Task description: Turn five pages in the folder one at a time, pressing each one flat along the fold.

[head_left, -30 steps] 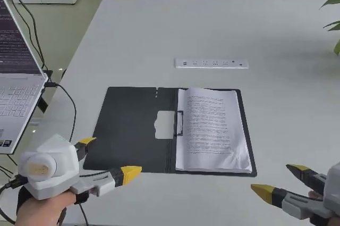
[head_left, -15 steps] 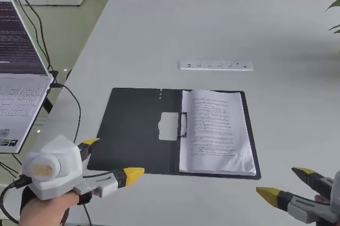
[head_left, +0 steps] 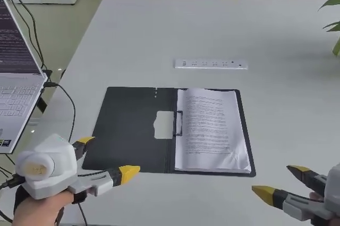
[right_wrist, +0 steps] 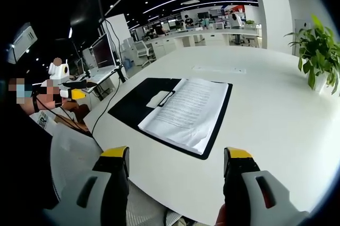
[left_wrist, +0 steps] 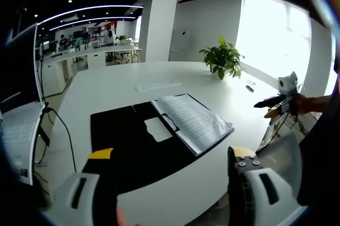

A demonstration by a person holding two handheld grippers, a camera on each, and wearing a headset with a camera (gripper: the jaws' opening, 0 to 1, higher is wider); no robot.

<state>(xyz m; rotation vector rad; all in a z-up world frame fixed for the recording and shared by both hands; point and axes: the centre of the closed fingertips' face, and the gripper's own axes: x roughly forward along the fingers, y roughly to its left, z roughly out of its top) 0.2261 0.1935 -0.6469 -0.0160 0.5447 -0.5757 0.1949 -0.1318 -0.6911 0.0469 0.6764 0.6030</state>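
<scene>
Nearest, the left hand-held gripper (head_left: 109, 157) and right hand-held gripper (head_left: 280, 181) hover at the white bench's (head_left: 212, 24) edge, jaws spread and empty. Beyond, the folder (head_left: 133, 130) lies open with its pages (head_left: 211, 127) stacked on the right half. The left cover is bare, so seemingly none are turned and five remain. Farther off sit a power strip (head_left: 211, 64), a laptop (head_left: 13, 88) and an open office.

folder (head_left: 127, 130): black, pale grey patch by the fold
pages (head_left: 211, 129): white, fine dark lines of print
table (head_left: 212, 24): plain pale grey-white
left gripper (head_left: 108, 156): white body, grey jaws, 2 yellow tips
right gripper (head_left: 280, 180): grey jaws, 2 yellow tips
power strip (head_left: 211, 64): white, 12 o'clock of folder
laptop (head_left: 16, 93): silver, dark screen with pale text, 9 o'clock
cable (head_left: 68, 103): black
plant (head_left: 334, 24): green, 2 o'clock
</scene>
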